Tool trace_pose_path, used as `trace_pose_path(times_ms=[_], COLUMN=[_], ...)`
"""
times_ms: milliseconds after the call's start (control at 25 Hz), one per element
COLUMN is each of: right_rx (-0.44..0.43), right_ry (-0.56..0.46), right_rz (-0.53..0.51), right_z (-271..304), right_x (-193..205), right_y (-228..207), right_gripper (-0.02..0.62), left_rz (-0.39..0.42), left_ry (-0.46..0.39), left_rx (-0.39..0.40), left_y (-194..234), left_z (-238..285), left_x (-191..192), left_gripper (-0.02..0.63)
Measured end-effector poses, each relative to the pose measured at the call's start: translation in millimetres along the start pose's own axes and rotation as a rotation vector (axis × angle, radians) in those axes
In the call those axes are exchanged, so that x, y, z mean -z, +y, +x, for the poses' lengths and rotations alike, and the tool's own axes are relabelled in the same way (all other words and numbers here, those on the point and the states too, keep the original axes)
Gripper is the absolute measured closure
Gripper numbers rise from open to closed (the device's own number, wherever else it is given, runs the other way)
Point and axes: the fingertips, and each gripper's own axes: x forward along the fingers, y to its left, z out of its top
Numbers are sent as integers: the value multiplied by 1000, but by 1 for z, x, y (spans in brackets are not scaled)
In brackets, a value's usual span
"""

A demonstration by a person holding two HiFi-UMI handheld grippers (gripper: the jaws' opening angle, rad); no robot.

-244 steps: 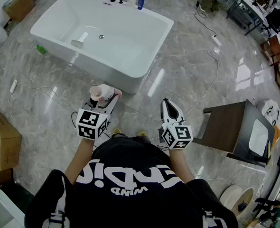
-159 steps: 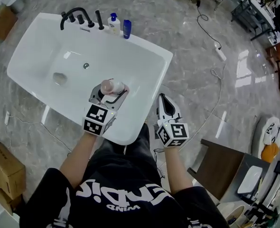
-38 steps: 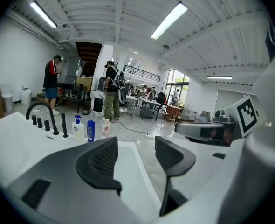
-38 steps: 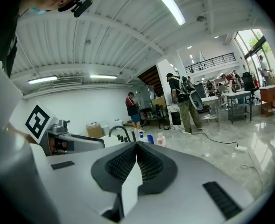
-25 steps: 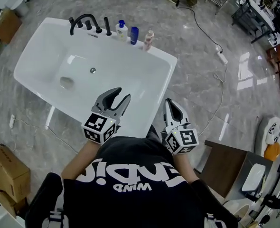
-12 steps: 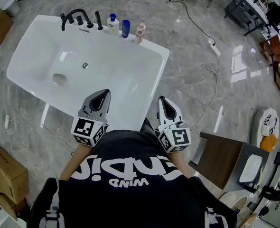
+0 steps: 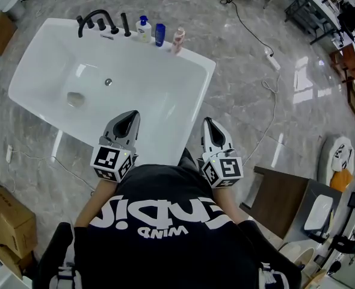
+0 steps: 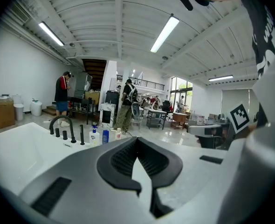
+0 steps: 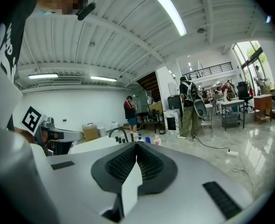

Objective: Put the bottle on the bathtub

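Observation:
The pale pink bottle [image 7: 178, 39] stands upright on the far rim of the white bathtub [image 7: 189, 110], to the right of a blue bottle [image 7: 160, 34] and a white pump bottle [image 7: 143, 27]. My left gripper [image 7: 132, 114] is shut and empty, held over the tub's near rim close to my body. My right gripper [image 7: 208, 121] is shut and empty just off the tub's near right corner. The left gripper view shows its shut jaws, with the pink bottle [image 8: 113, 134] small and far beyond them. In the right gripper view the pink bottle [image 9: 157, 139] also stands far off.
A black faucet set [image 7: 97, 20] stands on the far rim left of the bottles. A dark wooden stool [image 7: 280, 203] is at my right. Cardboard boxes [image 7: 6, 218] lie at left, and a cable with a power strip [image 7: 268, 54] crosses the floor. People [image 8: 127, 104] stand in the background.
One second ago the left gripper was open over the tub; it has shut and drawn back toward my body. The pink bottle stays on the far rim.

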Motion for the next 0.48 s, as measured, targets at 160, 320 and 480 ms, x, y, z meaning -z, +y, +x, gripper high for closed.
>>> trace_pose_path(times_ms=[160, 320, 480], right_rx=[-5, -16, -23], right_ry=[6, 19, 31], right_rz=[-7, -4, -5], right_z=[4, 4, 5], right_x=[-1, 4, 10], right_y=[2, 7, 12], right_gripper=[572, 572, 572], left_rz=[-7, -8, -15], left_ry=[8, 13, 15], left_rx=[-3, -9, -12], left_y=[3, 8, 14], left_z=[2, -1, -4], left_x=[0, 1, 1], left_gripper=[597, 597, 597])
